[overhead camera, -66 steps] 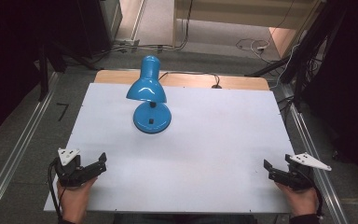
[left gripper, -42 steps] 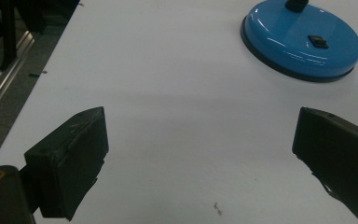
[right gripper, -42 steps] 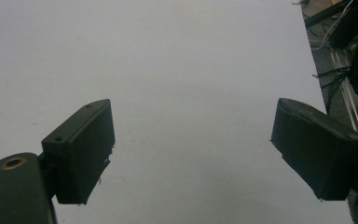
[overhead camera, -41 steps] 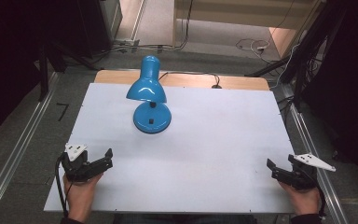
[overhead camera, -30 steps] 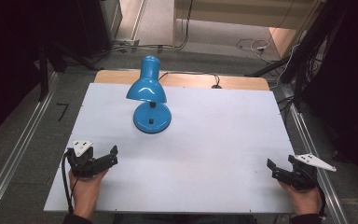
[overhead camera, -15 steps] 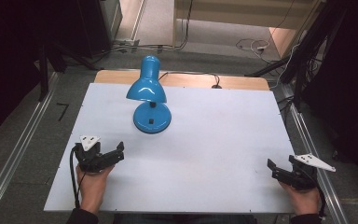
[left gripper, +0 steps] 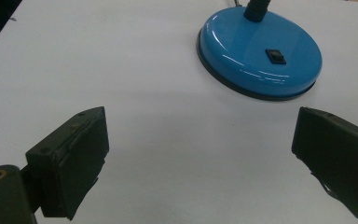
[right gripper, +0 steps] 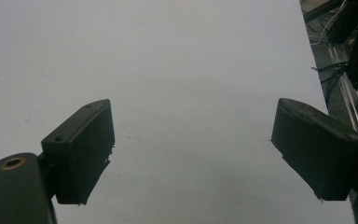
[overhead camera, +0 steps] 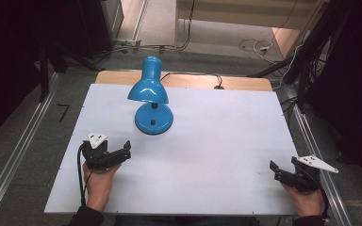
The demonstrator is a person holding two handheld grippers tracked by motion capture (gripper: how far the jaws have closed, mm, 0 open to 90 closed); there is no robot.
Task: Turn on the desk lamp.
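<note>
From the high view we see the glossy blue lamp (overhead camera: 151,101) with its bell shade; our left tool (left gripper: 200,158) view adds the round base's black switch (left gripper: 276,56). Both our left tool and right tool (overhead camera: 283,172) hang open over the matte white table (overhead camera: 217,141), gripping nothing.

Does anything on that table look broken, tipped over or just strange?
Nothing stands out. The glossy blue desk lamp stands upright on its round base, undamaged, on the clean white table. Both grippers are open and clear of it.

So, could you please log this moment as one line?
left tool: open, near round blue metal desk lamp, apart | right tool: open, at white table right edge | lamp: upright, untouched
</note>
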